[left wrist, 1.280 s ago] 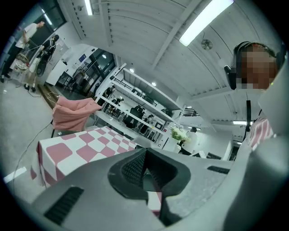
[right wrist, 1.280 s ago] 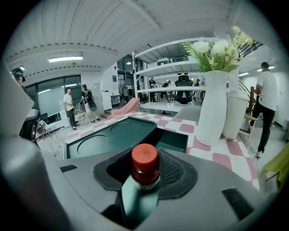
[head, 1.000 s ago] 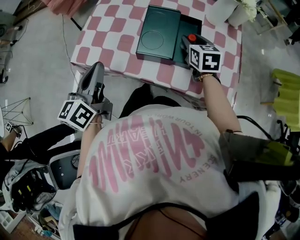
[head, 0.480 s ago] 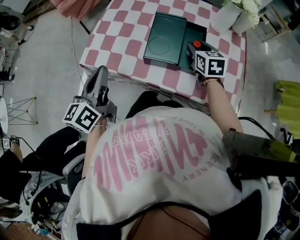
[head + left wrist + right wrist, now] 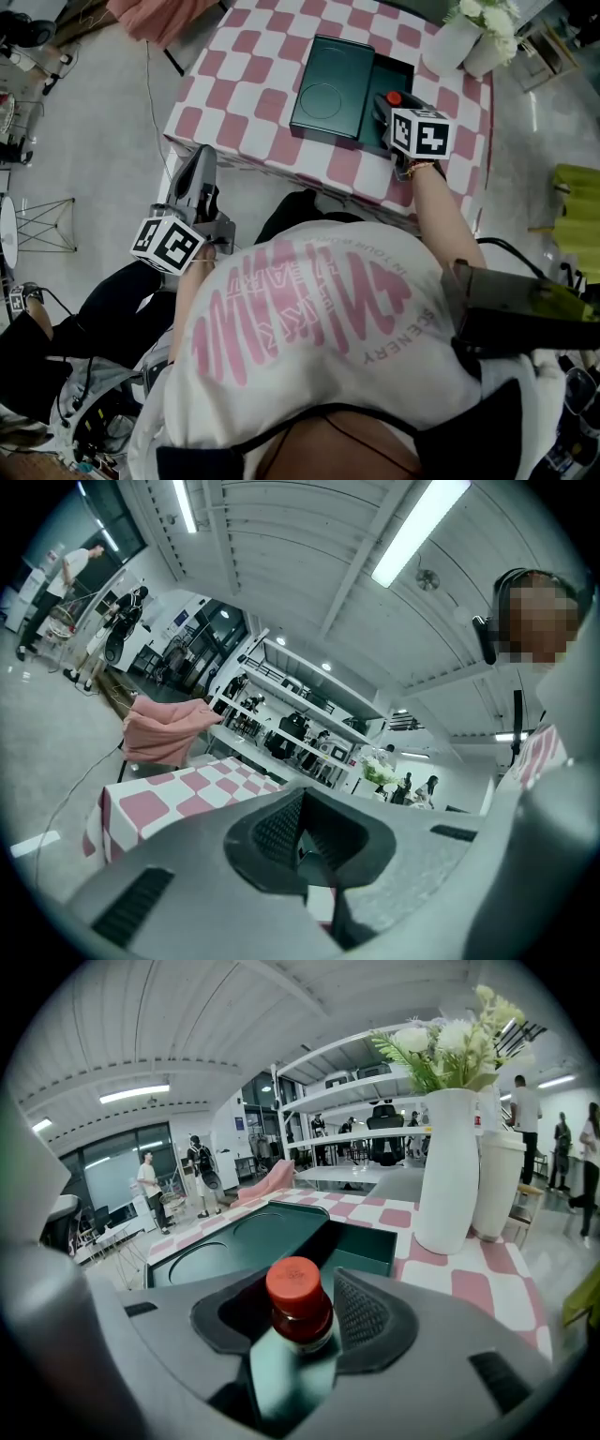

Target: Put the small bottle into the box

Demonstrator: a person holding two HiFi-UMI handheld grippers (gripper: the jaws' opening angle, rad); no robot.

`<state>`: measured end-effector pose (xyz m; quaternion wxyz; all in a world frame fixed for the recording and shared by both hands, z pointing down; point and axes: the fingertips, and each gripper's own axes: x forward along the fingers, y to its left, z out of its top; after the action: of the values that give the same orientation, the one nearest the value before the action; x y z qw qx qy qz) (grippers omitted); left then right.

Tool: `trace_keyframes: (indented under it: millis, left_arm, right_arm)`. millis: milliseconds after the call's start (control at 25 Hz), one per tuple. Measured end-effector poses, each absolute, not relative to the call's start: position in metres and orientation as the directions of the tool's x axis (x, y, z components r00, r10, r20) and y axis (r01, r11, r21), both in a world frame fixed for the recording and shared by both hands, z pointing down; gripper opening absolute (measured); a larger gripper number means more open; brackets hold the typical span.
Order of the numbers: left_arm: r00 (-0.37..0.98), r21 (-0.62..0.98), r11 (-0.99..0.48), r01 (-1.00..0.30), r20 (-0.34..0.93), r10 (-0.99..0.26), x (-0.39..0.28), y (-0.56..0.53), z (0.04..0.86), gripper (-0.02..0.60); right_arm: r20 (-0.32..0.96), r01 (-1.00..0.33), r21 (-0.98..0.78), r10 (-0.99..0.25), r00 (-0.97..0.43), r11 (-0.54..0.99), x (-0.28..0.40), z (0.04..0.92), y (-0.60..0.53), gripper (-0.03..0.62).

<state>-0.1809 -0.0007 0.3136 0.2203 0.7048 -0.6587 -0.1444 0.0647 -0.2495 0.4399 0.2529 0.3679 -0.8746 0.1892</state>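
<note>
The right hand-held gripper (image 5: 382, 103) has just been opening its jaws, now loose around the upright small red-capped bottle (image 5: 298, 1302) between them, with the open dark green box (image 5: 366, 1241) directly ahead. The bottle's base is hidden. A clean release probably means widening fully, then drawing straight back so neither pad tips the bottle.

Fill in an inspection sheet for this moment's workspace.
Surface: table under pink-and-white check cloth.
Job's things: green box, lid slid aside; small bottle, red cap, at its open end.
Clutter: two white vases with flowers.
Grippers: right hand-held gripper has just been opening, jaws apart around the small bottle; left hand-held gripper shut, empty, off the table.
Cables: thin cable on the floor beside the table.
Surroundings: pink cloth, shelving, people standing far off.
</note>
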Motion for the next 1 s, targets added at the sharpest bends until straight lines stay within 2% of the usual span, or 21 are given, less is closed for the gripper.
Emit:
trace_keyframes:
  millis: [280,1000]
  left_arm:
    - [0.080,0.500,-0.026,-0.866,0.087,-0.993,-0.181,0.004,0.316,0.007]
    - [0.067,0.479,-0.030,-0.877,0.059,-0.996,-0.173,0.015,0.305,0.007]
  right_arm:
    - [0.586,-0.734,-0.159,-0.536,-0.608,0.660,0.067,0.442,-0.252,0.215]
    - [0.572,-0.718,-0.133,-0.538,-0.619,0.684,0.072,0.425,-0.247,0.232]
